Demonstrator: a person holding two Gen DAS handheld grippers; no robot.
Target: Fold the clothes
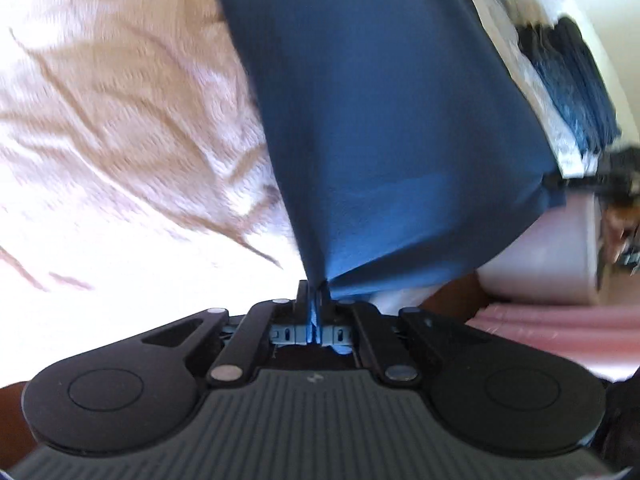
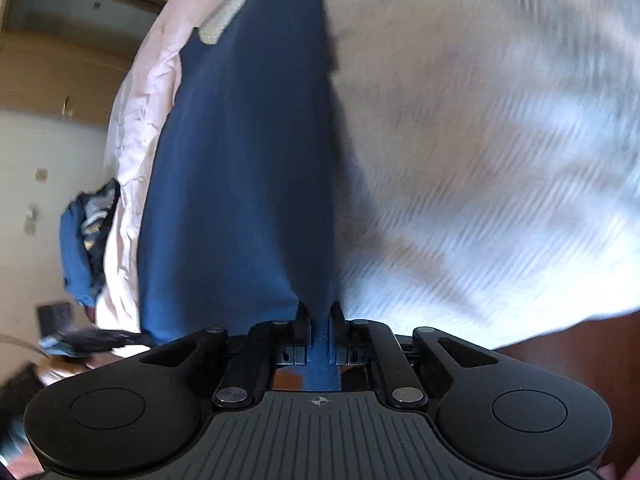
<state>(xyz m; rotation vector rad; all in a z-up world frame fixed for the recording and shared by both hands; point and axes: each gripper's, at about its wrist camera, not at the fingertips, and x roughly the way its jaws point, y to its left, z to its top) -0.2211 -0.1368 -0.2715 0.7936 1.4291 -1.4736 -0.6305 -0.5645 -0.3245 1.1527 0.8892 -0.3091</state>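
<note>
Blue garment (image 1: pixel 380 120) on wrinkled sheet (image 1: pixel 120 120), clothes pile (image 2: pixel 86 248) nr edge

bedsheet (image 2: pixel 500 140) smeared by motion blur, blue garment (image 1: pixel 380 120) cut off at top edge

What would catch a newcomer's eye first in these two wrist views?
A large dark blue cloth garment fills the middle of both views, running up from each gripper over a wrinkled pale pink bedsheet. The left gripper and the right gripper each have their jaws shut on an edge of it. A heap of other blue clothes sits at the bed's left edge in the right wrist view.
</note>
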